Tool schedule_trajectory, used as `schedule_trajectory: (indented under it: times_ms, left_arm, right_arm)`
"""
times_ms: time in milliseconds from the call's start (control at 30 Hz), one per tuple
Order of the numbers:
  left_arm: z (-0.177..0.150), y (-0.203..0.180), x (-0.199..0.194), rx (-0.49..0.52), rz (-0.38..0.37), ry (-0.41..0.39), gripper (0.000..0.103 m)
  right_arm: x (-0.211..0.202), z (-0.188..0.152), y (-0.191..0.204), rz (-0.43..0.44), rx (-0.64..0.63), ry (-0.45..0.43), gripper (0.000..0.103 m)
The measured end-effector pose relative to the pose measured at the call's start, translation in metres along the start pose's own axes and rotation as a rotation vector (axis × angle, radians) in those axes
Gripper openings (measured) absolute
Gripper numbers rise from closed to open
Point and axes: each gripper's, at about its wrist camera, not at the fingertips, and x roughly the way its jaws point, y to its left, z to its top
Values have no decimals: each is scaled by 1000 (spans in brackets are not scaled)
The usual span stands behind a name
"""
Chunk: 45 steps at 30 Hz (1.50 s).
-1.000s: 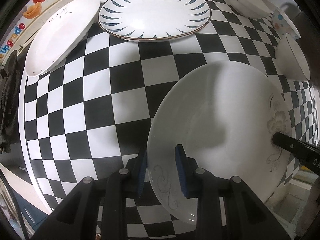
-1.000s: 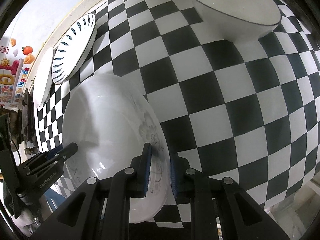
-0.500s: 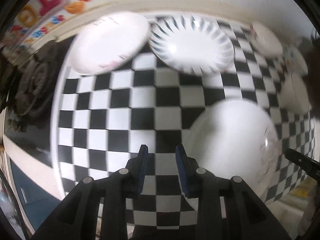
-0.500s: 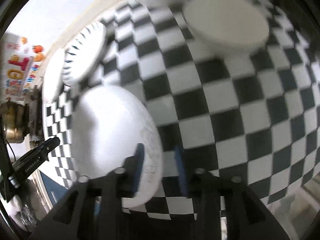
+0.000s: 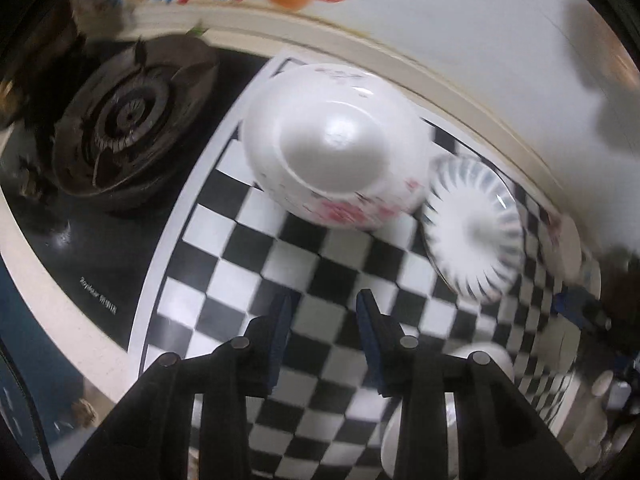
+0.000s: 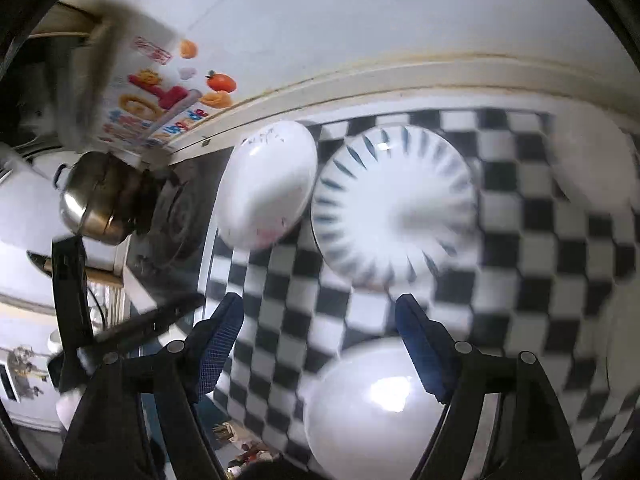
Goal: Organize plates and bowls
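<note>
A white plate with pink flowers [image 5: 336, 148] lies at the far left of the checkered mat [image 5: 248, 272], next to a plate with blue rays [image 5: 474, 232]. Both show in the right wrist view: the flowered plate [image 6: 266, 188] and the rayed plate [image 6: 396, 208]. A large white plate [image 6: 376, 408] lies near the mat's front edge, below my right gripper [image 6: 320, 320], which is open and empty above it. My left gripper [image 5: 324, 316] is open and empty above the mat, short of the flowered plate. The large plate's edge [image 5: 392, 444] shows low in the left wrist view.
A black gas stove burner [image 5: 128, 124] sits left of the mat, with a steel pot [image 6: 100, 196] on it. A white wall with a fruit sticker [image 6: 216, 82] runs behind. A blurred white bowl [image 6: 592, 168] stands at the mat's far right.
Both grippers let go of the large white plate, which now lies on the mat. Both rose and swung left toward the far plates; the right one opened wide.
</note>
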Motion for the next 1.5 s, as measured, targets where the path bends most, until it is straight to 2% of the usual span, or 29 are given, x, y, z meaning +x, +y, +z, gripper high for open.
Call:
schedule_trajectory:
  times_ms: [200, 400, 533, 600, 700, 767, 800, 867, 933, 967, 1267, 1333, 1500]
  left_arm:
    - [53, 37, 51, -101, -13, 59, 31]
    - [87, 50, 96, -139, -14, 114, 31]
    - [96, 48, 110, -121, -15, 127, 31]
    - [98, 46, 113, -110, -12, 129, 34]
    - [100, 48, 113, -108, -16, 130, 33]
    - [101, 51, 113, -108, -26, 133, 32]
    - [101, 51, 113, -110, -30, 133, 31]
    - [109, 54, 114, -115, -36, 130, 31]
    - [108, 56, 113, -122, -39, 122, 30]
    - [107, 58, 113, -124, -38, 116, 28]
    - [95, 67, 93, -95, -35, 65, 26]
    - [108, 65, 86, -90, -35, 59, 26]
    - [105, 61, 71, -63, -25, 35, 26]
  right_arm:
    - [78, 81, 23, -99, -57, 69, 80]
    - [145, 134, 37, -167, -149, 119, 79]
    - [174, 161, 41, -160, -184, 152, 67]
    - [186, 173, 41, -150, -175, 185, 64]
    - [200, 180, 40, -137, -172, 230, 59]
    - [212, 184, 38, -114, -161, 267, 50]
    - [213, 186, 39, -113, -161, 260, 50]
    - [222, 180, 42, -76, -151, 300, 34]
    - [225, 177, 47, -116, -185, 294, 30]
    - [224, 174, 49, -136, -203, 292, 23]
    - [220, 160, 48, -144, -202, 275, 20]
    - [215, 160, 51, -133, -192, 266, 18]
    - [201, 158, 56, -134, -197, 230, 15]
